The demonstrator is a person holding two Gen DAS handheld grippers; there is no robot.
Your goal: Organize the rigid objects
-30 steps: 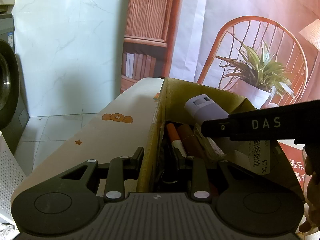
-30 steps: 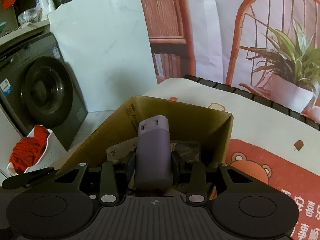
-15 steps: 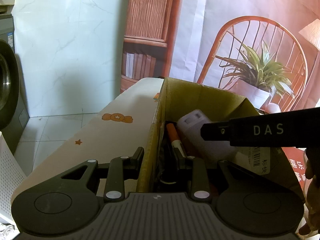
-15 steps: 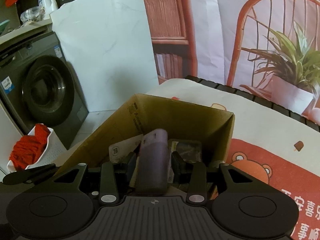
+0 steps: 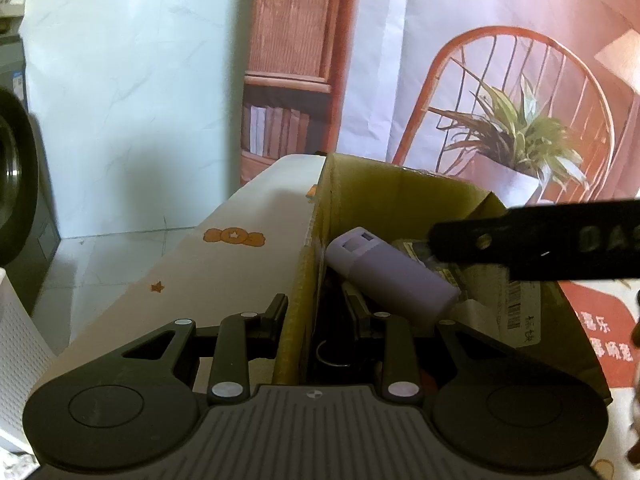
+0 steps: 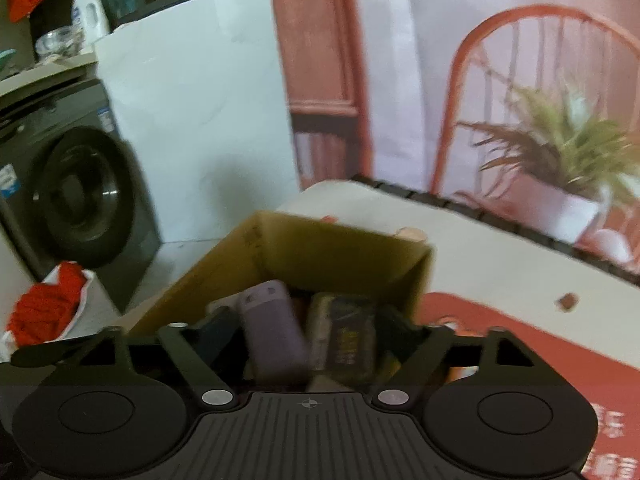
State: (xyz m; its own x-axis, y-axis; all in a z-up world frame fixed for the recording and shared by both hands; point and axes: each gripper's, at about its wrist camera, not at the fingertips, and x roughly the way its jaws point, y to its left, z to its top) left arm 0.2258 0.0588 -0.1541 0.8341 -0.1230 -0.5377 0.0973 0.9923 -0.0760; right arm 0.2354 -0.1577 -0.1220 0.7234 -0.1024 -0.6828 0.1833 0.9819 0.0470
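Lying tilted in the cardboard box [image 5: 400,196], a lilac rounded case [image 5: 390,276]; right claw [image 6: 308,328] just spread, empty.

Right hand-held gripper [image 6: 308,328] just opened; left hand-held gripper [image 5: 316,312] grips.

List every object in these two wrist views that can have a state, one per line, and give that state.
Cardboard box: open-topped, holding several items.
Purple case: released, lying tilted on the box contents.
Right gripper: open, jaws have just been opening, nothing gripped.
Left gripper: shut on the box's near wall.
Washing machine: door closed.
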